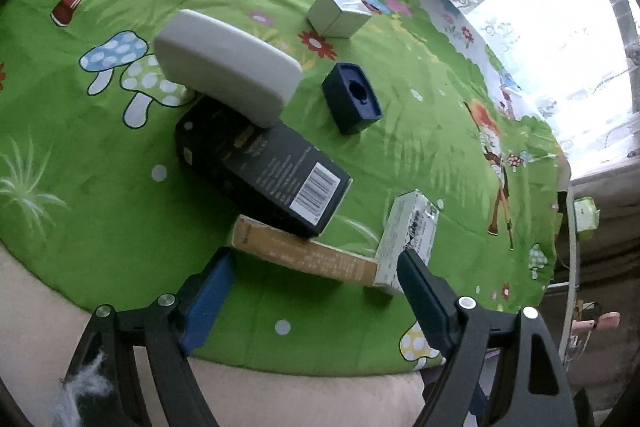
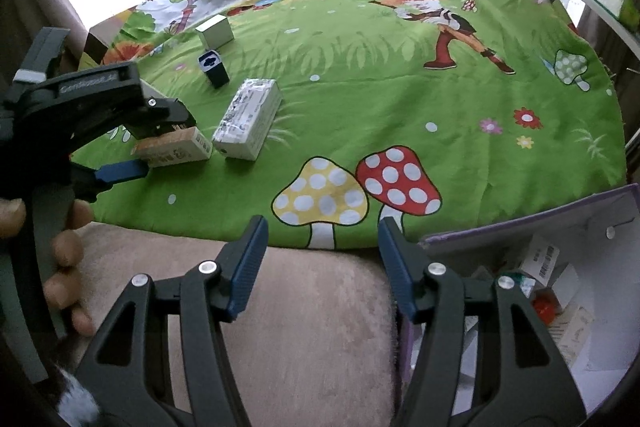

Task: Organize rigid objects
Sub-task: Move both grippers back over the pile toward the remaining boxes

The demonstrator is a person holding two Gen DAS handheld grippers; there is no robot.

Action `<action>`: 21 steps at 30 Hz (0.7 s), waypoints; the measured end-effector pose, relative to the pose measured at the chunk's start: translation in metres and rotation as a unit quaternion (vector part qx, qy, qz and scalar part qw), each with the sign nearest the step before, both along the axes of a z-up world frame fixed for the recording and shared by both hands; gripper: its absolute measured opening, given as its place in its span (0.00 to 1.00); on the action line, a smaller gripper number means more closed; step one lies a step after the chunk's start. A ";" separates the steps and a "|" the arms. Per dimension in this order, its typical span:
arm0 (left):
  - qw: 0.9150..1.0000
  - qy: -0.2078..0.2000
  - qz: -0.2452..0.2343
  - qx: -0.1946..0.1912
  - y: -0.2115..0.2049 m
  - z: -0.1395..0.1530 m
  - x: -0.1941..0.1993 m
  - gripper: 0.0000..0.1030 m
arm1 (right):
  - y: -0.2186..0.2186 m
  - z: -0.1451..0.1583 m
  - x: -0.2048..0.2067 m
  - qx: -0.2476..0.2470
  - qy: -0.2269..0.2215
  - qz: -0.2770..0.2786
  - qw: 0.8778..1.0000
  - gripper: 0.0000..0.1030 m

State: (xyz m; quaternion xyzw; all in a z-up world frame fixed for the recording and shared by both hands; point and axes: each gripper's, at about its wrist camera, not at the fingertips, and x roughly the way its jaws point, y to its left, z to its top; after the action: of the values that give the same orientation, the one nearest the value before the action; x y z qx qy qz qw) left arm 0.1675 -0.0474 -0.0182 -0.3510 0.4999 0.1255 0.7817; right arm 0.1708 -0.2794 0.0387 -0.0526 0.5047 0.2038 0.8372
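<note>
The left gripper (image 1: 316, 281) is straddling the tan box (image 1: 304, 255) with jaws wide open, gripping nothing — the black box (image 1: 272, 171) is resting on it and could topple once lifted — while the right gripper (image 2: 320, 263) is hovering half-open, empty.

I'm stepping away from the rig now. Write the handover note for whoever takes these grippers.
Left gripper: open, jaws astride the tan box, not pressing it.
Right gripper: open and empty, over the beige cushion near the purple bin.
On the green cloth: black box with a white case on it, navy holder, white cube box, white printed box.
Done: some items already lie in the bin.
Left: all six on the cloth.
</note>
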 end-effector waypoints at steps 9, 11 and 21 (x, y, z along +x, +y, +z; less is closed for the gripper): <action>0.993 0.032 -0.088 0.076 -0.018 -0.002 0.008 0.81 | 0.000 -0.003 0.003 0.008 0.009 0.002 1.000 0.59; 0.990 0.036 -0.102 0.090 -0.019 -0.002 0.008 0.81 | 0.000 -0.005 0.003 0.010 0.012 0.002 1.000 0.59; 0.984 0.040 -0.120 0.125 -0.016 -0.004 0.014 0.67 | 0.003 -0.007 0.003 0.003 0.015 0.004 1.000 0.60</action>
State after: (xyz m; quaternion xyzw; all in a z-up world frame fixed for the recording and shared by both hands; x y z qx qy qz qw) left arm 0.1813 -0.0637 -0.0223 -0.1824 0.5497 0.1067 0.8082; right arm 0.1735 -0.2766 0.0321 -0.0490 0.5162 0.2095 0.8290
